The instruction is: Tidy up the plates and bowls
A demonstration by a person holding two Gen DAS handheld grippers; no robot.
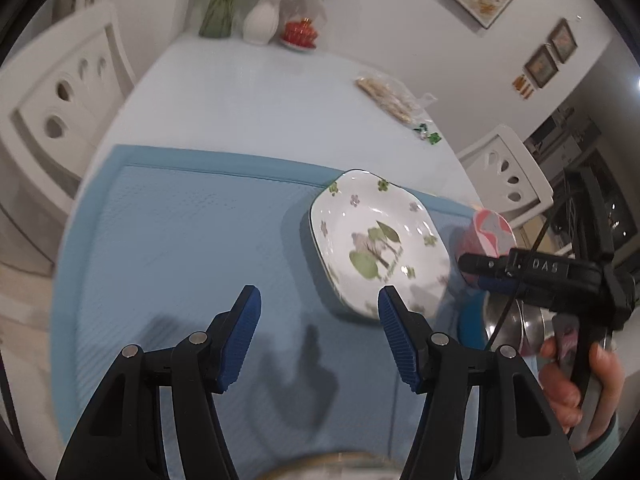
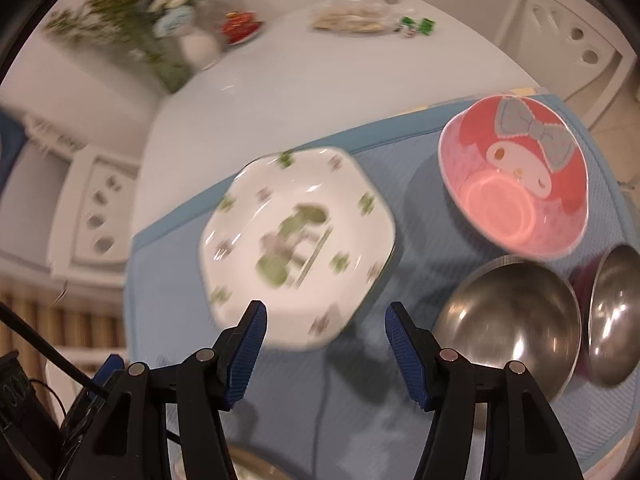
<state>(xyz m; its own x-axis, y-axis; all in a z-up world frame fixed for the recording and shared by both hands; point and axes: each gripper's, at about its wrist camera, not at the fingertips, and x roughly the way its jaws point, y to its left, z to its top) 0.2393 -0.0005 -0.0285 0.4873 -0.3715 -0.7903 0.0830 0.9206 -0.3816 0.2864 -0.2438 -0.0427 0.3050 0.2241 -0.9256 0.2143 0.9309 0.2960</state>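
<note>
A white plate with green and purple flowers [image 1: 380, 240] [image 2: 296, 244] lies on a blue mat [image 1: 192, 240] [image 2: 340, 400]. A pink cartoon bowl [image 2: 516, 176] [image 1: 492, 232] sits right of it. Two steel bowls [image 2: 508, 324] [image 2: 616, 316] stand nearer, at the right. My left gripper [image 1: 320, 316] is open and empty above the mat, left of the plate. My right gripper [image 2: 326, 336] is open and empty just short of the plate's near edge; it shows from the side in the left wrist view [image 1: 480, 268].
A white vase with flowers [image 1: 262, 20], a red dish [image 1: 300, 34] and a bag of snacks [image 1: 390, 96] stand at the table's far side. White chairs [image 1: 60, 112] [image 1: 508, 176] flank the table. Another dish rim [image 1: 344, 464] shows at the bottom edge.
</note>
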